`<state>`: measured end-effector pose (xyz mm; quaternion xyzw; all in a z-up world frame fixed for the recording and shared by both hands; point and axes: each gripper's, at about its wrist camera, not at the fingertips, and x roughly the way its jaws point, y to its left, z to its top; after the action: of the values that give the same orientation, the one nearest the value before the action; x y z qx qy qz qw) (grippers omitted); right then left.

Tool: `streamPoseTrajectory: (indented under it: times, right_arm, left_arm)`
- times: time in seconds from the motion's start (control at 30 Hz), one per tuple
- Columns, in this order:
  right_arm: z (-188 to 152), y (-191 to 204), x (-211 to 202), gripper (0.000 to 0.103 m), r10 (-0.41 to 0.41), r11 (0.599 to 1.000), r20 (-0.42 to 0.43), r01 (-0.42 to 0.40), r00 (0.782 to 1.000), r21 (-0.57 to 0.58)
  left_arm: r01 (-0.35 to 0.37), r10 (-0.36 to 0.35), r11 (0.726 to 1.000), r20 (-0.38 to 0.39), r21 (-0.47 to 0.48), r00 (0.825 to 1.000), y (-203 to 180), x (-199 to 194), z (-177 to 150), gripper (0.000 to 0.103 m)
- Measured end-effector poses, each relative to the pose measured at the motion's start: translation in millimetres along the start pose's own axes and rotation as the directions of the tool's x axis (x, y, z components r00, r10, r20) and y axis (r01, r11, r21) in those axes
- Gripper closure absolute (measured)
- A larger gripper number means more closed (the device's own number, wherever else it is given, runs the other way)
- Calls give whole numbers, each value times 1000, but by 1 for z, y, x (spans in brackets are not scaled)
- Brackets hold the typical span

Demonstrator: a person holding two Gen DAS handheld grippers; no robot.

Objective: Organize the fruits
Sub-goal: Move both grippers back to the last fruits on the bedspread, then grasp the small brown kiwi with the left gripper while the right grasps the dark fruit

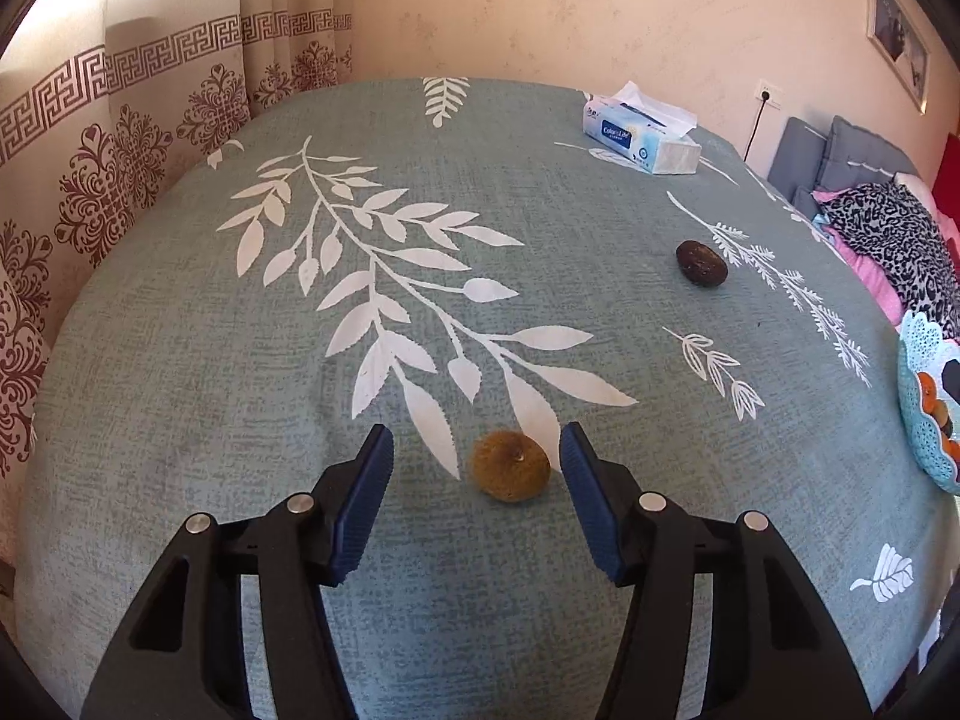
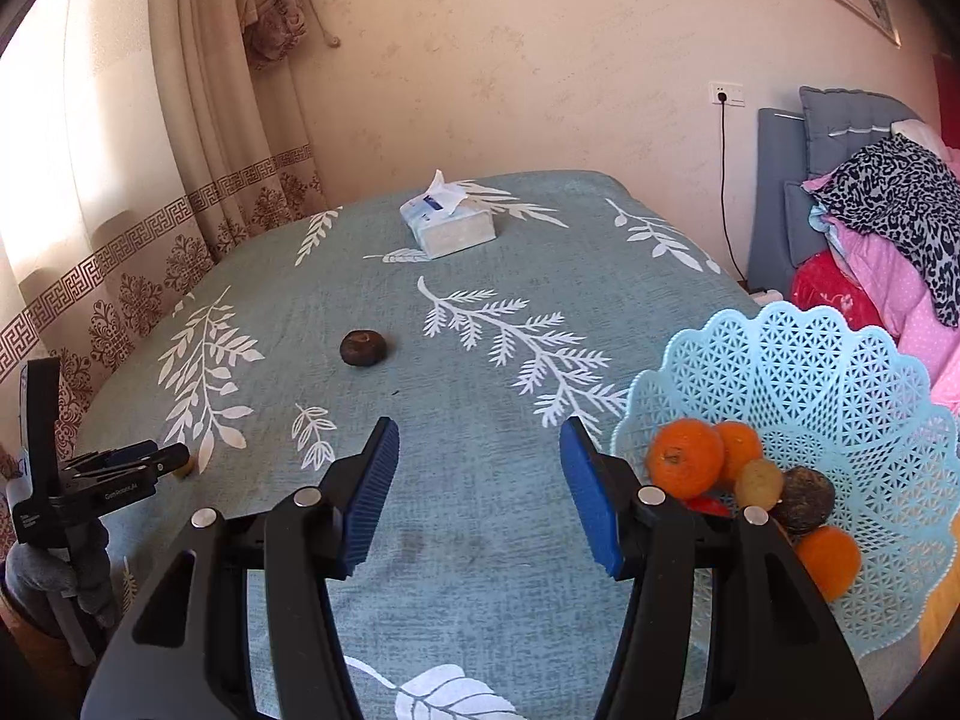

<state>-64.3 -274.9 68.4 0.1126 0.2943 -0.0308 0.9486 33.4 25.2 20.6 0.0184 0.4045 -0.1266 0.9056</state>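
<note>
A small brown round fruit (image 1: 510, 465) with a short stem lies on the green leaf-print tablecloth (image 1: 180, 420), directly between the spread blue pads of the left gripper (image 1: 477, 456); the jaws stand released, and neither pad touches the fruit, though the right-hand pad is just beside it. A second, darker fruit (image 1: 701, 263) sits alone on the cloth, well apart from the first and toward the far right of the table; the right wrist view shows the same dark fruit (image 2: 363, 348) out ahead and to the left of the right gripper (image 2: 479, 447). That gripper is likewise released, its jaws wide, with only bare cloth between them. Just beside its right finger stands the pale blue openwork basket (image 2: 840, 360), holding three oranges (image 2: 684, 457), a small yellowish fruit (image 2: 759, 483), a dark brown fruit (image 2: 804, 498) and something red, mostly hidden behind the finger, which cannot be identified. In the left wrist view the basket (image 1: 924, 450) appears only as a sliver at the right edge. A tissue pack (image 1: 642, 141) rests at the far end of the table. Beyond the table's right side are a grey headboard (image 2: 774, 192) and piled pink and leopard-print bedding (image 2: 888, 228). Patterned curtains (image 1: 90, 180) hang to the left.
</note>
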Motion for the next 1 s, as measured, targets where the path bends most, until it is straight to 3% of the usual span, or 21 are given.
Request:
streamPoseTrajectory:
  times: [0.13,0.37,0.7,1.0]
  right_arm:
    - [1,13,15,45,33,999,-33,-33,999,-11]
    - [5,48,44,45,99,992,-95,-106,991,-74]
    - [29,68,114,45,126,988,-202,-140,971,-58]
    - [55,91,164,45,95,988,-191,-116,977,-98]
  left_arm:
    - [16,-15,1000,-48,15,999,-3,11,0,57]
    - [41,-40,998,-40,42,998,-9,10,-2,75]
    - [53,-55,997,36,56,998,-12,-4,-6,75]
    - [64,-65,998,36,26,997,-7,-4,-6,75]
